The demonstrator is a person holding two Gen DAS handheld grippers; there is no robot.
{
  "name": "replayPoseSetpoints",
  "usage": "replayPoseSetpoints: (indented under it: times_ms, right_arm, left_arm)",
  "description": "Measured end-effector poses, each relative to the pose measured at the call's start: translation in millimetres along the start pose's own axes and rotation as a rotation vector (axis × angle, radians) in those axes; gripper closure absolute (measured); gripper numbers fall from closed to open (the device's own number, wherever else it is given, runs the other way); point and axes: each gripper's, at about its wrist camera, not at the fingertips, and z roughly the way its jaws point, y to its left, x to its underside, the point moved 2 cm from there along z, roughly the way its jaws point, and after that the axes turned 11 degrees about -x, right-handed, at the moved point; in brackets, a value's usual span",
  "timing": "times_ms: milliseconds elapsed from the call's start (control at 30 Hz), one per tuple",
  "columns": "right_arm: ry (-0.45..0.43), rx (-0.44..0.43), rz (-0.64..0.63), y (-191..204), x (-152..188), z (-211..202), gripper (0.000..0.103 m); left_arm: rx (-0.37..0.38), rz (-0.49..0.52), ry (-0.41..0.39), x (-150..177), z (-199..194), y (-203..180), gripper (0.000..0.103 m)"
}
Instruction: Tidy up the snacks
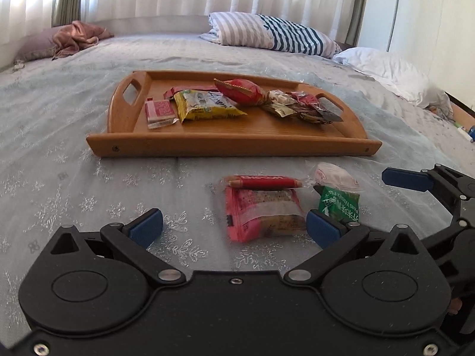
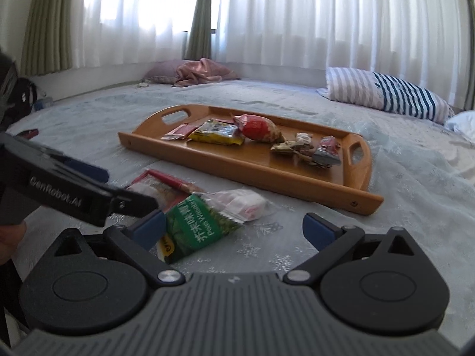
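Note:
A wooden tray [image 1: 231,145] [image 2: 249,167] lies on the bed and holds several snack packets, among them a yellow one [image 1: 204,108] [image 2: 218,133] and a red one [image 1: 242,92] [image 2: 258,127]. In front of the tray lie a pink packet [image 1: 261,212], a red stick snack [image 1: 265,182] [image 2: 169,181], a white packet [image 1: 334,175] [image 2: 243,203] and a green wasabi-pea packet [image 1: 340,204] [image 2: 199,228]. My left gripper [image 1: 234,227] is open, just short of the pink packet. My right gripper [image 2: 234,231] is open, its left pad beside the green packet.
The bed has a pale patterned cover [image 1: 74,178]. A striped pillow [image 1: 273,34] [image 2: 386,93] and a pink cloth [image 1: 78,37] [image 2: 202,72] lie at the far side, with curtains behind. A white pillow [image 1: 386,68] lies at the right.

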Motion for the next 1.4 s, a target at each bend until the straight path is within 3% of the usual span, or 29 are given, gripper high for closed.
replayPoseSetpoints:
  times_ms: [167,367,533,1100,1400]
  right_arm:
    - [-0.003,0.000,-0.038,6,5,1,0.000]
    - [-0.006,-0.019,0.009,-1,8,2,0.000]
    - [0.001,-0.027,0.016,-2,9,3,0.000]
    - [0.002,-0.030,0.018,-2,9,4,0.000]
    - [-0.010,-0.027,0.013,-1,9,3,0.000]
  left_arm:
    - [0.016,0.006,-0.007,-2,3,-8,0.004]
    - [0.030,0.013,-0.003,-4,5,-14,0.022]
    - [0.039,0.063,-0.028,-3,0,-23,0.045]
    - [0.027,0.070,-0.019,-4,-3,-27,0.049]
    - [0.032,0.073,-0.041,-7,-12,-26,0.057]
